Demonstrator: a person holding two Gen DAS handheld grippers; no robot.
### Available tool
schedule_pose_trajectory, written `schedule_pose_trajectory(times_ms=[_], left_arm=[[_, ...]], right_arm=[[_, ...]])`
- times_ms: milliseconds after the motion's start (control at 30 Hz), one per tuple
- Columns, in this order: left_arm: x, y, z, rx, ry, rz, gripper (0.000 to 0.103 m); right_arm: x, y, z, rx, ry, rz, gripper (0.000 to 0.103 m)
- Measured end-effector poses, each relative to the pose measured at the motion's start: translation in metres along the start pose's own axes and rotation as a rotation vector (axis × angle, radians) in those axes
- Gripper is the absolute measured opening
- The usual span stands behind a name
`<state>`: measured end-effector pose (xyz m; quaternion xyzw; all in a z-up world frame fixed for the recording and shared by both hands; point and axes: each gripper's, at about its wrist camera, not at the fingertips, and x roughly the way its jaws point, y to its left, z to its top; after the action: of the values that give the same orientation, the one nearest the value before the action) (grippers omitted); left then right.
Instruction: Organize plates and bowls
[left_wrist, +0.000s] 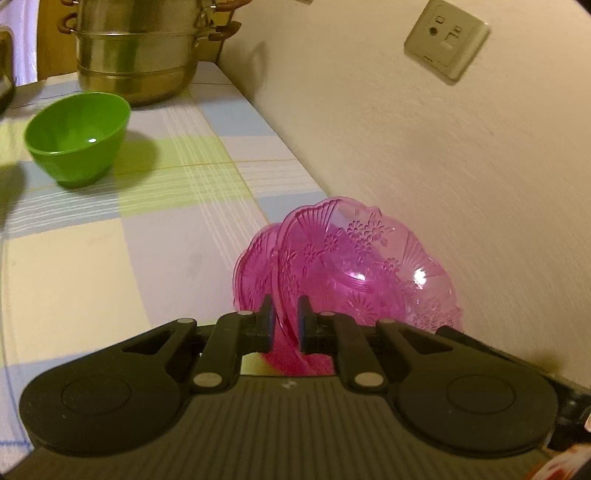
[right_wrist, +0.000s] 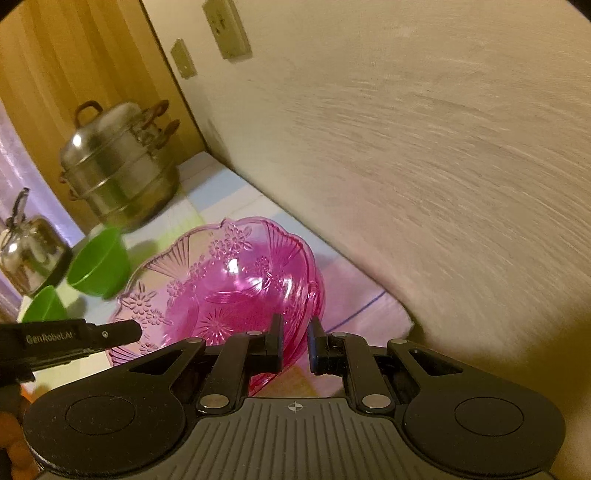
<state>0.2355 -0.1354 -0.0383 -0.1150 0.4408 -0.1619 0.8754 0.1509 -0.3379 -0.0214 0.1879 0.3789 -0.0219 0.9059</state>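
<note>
The pink bowl (left_wrist: 354, 266) is tipped on edge beside the wall (left_wrist: 443, 166), its mouth facing that wall. My left claw (left_wrist: 285, 314) and right claw (right_wrist: 297, 334) are both pinched nearly closed on its rim. I judge I'm carrying it; next I must level it, then set it near the green bowl (left_wrist: 77, 138).

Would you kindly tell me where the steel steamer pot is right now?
The steamer pot stands at the far end of the checked tablecloth in the corner by the wall, just behind the green bowl; both wrist views show it.
</note>
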Motion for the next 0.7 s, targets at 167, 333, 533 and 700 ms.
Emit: schedule_pose_trajectory(times_ms=[167,333,533,700], left_arm=[[0.026,0.007,0.005,0.0,0.018,0.018,0.01],[0.043,0.016,-0.001,-0.011,0.04,0.03,0.01],[0.049,0.019,-0.003,-0.01,0.032,0.024,0.009],[0.049,0.019,-0.002,-0.006,0.03,0.021,0.009]], right_arm=[[0.027,-0.004,0.006,-0.003,0.022,-0.003,0.013],[0.044,0.001,0.003,-0.035,0.033,-0.027,0.013],[0.054,0.001,0.001,-0.071,0.039,-0.048,0.013],[0.057,0.004,-0.002,-0.093,0.033,-0.066,0.013]])
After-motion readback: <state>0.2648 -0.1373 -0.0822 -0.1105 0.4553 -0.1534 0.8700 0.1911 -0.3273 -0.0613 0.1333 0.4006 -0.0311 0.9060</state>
